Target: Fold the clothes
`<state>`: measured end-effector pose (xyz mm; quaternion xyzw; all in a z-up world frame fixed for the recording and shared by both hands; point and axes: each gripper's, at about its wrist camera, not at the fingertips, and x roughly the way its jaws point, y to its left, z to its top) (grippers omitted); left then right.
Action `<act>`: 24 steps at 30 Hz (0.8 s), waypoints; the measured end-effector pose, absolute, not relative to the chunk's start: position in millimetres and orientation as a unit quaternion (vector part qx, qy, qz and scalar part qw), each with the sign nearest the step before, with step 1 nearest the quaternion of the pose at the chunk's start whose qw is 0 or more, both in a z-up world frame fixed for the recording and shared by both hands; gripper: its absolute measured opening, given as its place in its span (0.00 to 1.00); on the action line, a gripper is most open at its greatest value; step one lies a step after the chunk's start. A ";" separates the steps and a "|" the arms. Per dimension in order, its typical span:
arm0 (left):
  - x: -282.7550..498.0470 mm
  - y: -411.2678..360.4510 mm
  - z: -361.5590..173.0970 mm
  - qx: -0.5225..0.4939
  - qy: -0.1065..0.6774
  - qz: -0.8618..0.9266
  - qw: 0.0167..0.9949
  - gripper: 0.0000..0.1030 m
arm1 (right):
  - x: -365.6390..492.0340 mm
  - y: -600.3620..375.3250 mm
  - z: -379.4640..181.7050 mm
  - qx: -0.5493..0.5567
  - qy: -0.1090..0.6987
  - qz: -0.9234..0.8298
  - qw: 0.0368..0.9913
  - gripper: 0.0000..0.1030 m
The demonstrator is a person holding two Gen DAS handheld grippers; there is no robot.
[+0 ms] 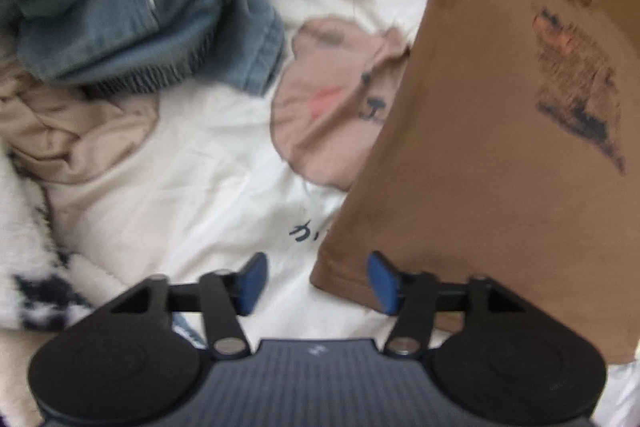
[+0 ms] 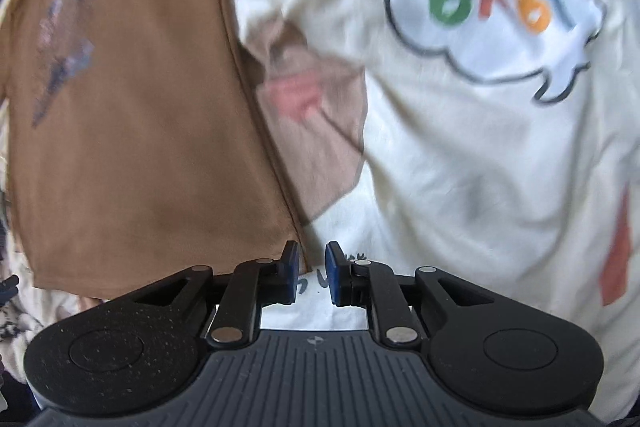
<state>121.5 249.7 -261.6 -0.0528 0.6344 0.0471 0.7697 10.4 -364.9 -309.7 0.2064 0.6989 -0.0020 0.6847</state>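
The left tongs (image 1: 317, 283) have a dark grey ribbed body with a small pale mark at its top middle. Two round black discs flank it. Black link arms, pinned with silver rivets, carry blue pads (image 1: 252, 283). The right tongs (image 2: 312, 275) are built alike: a ribbed grey body, black discs speckled with dust, silver rivets, and blue pads (image 2: 333, 275) on black fingers.
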 end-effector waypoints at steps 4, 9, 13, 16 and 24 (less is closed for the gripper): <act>123.6 247.5 -212.1 -0.066 0.610 0.042 0.789 0.71 | 9.8 -381.2 -268.8 0.209 0.677 0.011 0.706 0.28; 126.3 239.8 -162.0 -0.060 0.587 0.032 0.807 0.72 | 28.8 -385.0 -224.3 0.234 0.641 0.014 0.731 0.30; 127.5 231.0 -119.9 -0.058 0.569 0.023 0.820 0.73 | 29.9 -398.6 -198.0 0.261 0.615 0.012 0.744 0.37; 128.1 223.9 -91.9 -0.058 0.556 0.017 0.829 0.74 | 22.0 -410.6 -175.5 0.276 0.597 0.014 0.753 0.37; 125.2 198.8 -41.8 -0.039 0.532 -0.006 0.846 0.80 | 10.2 -441.7 -130.8 0.314 0.558 -0.005 0.768 0.41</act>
